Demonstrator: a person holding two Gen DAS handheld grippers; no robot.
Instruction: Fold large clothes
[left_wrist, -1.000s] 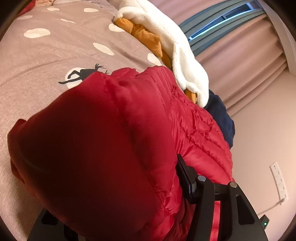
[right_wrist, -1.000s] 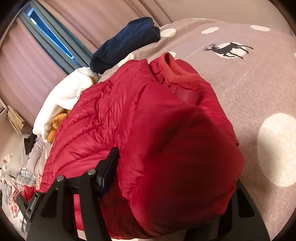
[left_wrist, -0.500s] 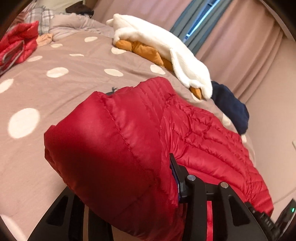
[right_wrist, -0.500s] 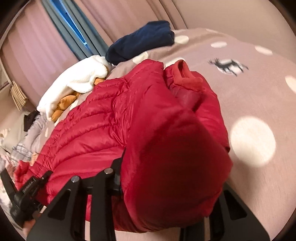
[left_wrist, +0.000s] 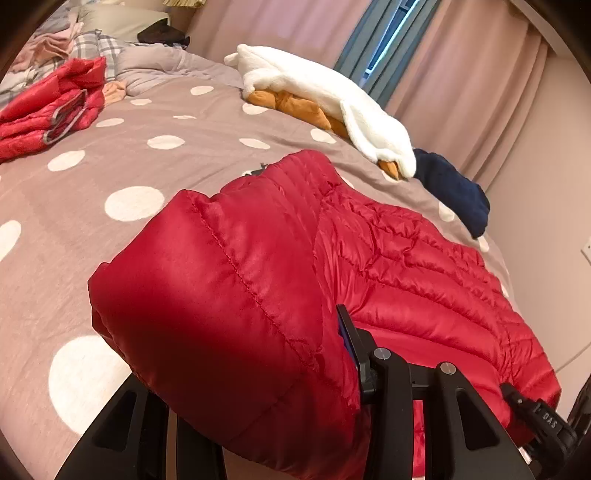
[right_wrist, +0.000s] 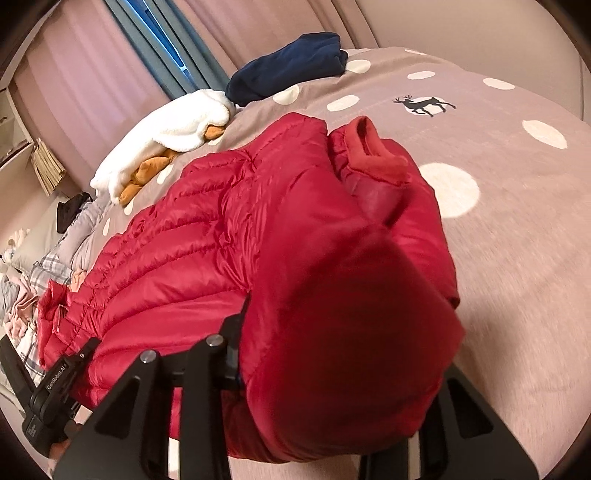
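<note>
Left wrist view: left gripper (left_wrist: 255, 369) and right gripper (right_wrist: 332, 369) each clamp the red jacket (left_wrist: 388, 266)

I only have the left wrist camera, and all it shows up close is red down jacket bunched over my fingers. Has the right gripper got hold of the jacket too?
Observer: Yes. The right gripper is shut on a thick fold of the red jacket, and the fabric bulges over its fingers.
Operator: I see no collar from here. Where is it?
Observer: The collar sits just beyond that held fold. It stands up with its fleecy lining showing.
Operator: Which way does it face?
Observer: It faces the deer print on the dotted bedspread, with bedspread showing between the two.
</note>
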